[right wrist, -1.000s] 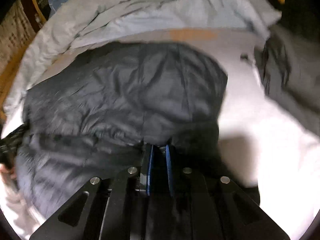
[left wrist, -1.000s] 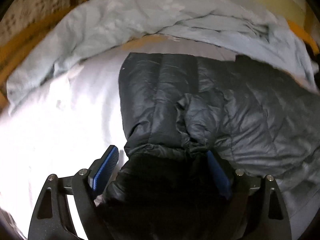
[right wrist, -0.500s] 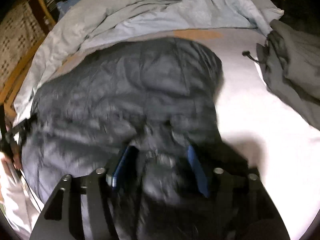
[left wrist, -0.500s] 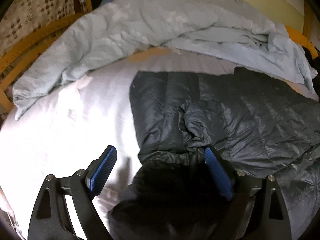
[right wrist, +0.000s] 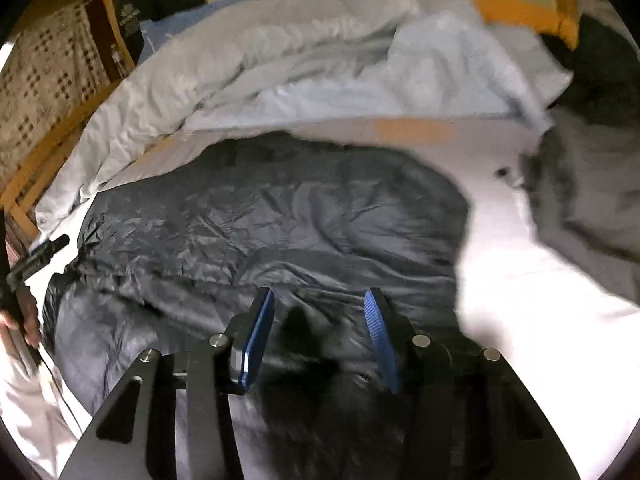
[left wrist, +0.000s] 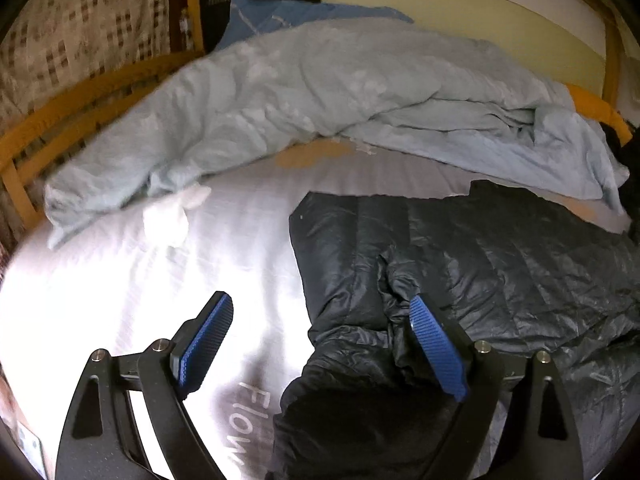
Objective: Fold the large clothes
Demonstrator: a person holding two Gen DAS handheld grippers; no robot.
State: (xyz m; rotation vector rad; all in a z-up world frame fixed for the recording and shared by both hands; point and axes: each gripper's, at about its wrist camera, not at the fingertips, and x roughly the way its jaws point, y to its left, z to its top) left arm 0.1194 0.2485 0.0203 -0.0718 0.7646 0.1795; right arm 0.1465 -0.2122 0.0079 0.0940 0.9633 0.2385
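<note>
Item 1. Left gripper (left wrist: 322, 338): pitched downward over the near part of the bed; jaws wide apart, gripping nothing. The blue left pad (left wrist: 206, 340) hangs over bare sheet; the other pad sits against a raised fold of the jacket, and whether it touches cannot be told.

Item 2. Right gripper (right wrist: 318, 334): pitched steeply downward over the near edge of the jacket; jaws part-way apart and closing. Dark fabric lies beneath the gap between the pads; the pads (right wrist: 258, 332) are not pressing on it.

Item 3. Dark quilted jacket (right wrist: 280, 224): task item. Spread flat on the white sheet (left wrist: 100, 292), roughly mid-bed, its hem toward the near edge and its far edge just short of the duvet. A rumpled fold (left wrist: 400, 276) stands up near the left gripper. Printed lettering shows on the sheet beside the jacket's near corner.

Item 4. Person's hand (right wrist: 18, 312): at the bed's left edge in the right wrist view, holding the other gripper's black body.

Item 5. Grey garment (right wrist: 588, 216): heaped toward the bed's right edge, apart from the jacket; blurred.

Item 6. Pale blue duvet (left wrist: 320, 92): bunched along the far edge of the bed.

Item 7. Wooden bed frame (left wrist: 60, 120): runs along the left and far sides, beyond the duvet.
</note>
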